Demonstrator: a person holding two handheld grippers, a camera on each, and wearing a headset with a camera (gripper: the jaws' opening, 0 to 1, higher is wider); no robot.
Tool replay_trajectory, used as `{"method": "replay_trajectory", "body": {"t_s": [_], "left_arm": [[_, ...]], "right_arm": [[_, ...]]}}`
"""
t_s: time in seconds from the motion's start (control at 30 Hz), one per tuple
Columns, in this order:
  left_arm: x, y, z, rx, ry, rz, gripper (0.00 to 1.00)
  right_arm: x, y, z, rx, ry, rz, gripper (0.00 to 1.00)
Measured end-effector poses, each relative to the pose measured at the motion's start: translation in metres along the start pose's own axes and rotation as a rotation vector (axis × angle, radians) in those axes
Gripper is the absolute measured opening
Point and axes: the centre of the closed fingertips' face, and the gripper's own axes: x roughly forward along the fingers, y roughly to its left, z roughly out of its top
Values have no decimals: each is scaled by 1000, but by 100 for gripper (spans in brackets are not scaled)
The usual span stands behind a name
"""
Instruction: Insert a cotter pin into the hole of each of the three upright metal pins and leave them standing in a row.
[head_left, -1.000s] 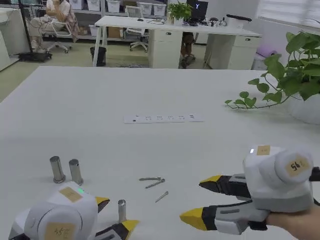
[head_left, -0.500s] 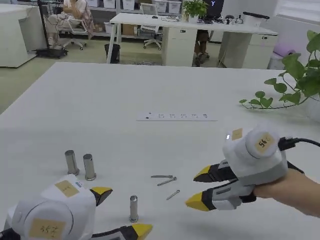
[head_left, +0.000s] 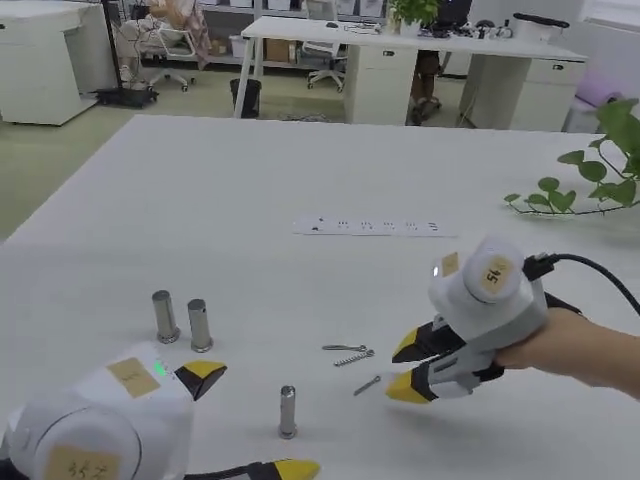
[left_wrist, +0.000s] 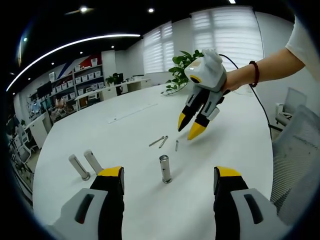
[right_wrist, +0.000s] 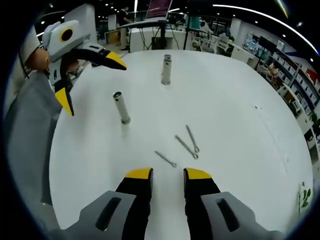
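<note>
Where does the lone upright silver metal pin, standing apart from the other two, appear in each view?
Head view: lone upright silver metal pin, bottom centre.
Left gripper view: same pin, centre.
Right gripper view: same pin, upper left.
Shared landmark: three thin steel cotter pins lying flat nearby.

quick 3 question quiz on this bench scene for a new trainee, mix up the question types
1. True or false: one of the upright metal pins already has a cotter pin through its hole.
2. How many cotter pins lie loose on the table? A) one B) two C) three
3. Fill in: the cotter pins lie nearer the ___ gripper.
Key: 1. False. 2. C. 3. Right. The right gripper has its jaws open beside the nearest cotter pin. The left gripper is open wide near the pin that stands apart.
</note>
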Motion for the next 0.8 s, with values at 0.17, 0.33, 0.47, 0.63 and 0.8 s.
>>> {"method": "replay_trajectory", "body": {"t_s": [0.17,0.33,0.47,0.63,0.8], "left_arm": [[-1,-1,0,2,0,0,72],[-3,0,-1,1,-1,-2,71],[-5,0,-3,-5,1,-4,70],[-6,1,-5,-15,8,-1,69],[-7,2,-6,-22,7,1,68]], "right_arm": [[8,-6,1,2,2,19,24],[12,-7,3,-8,-15,46,20],[15,-8,6,-5,-28,71,18],[20,-7,5,-6,-22,97,17],[23,-5,2,-15,-11,122,16]]}}
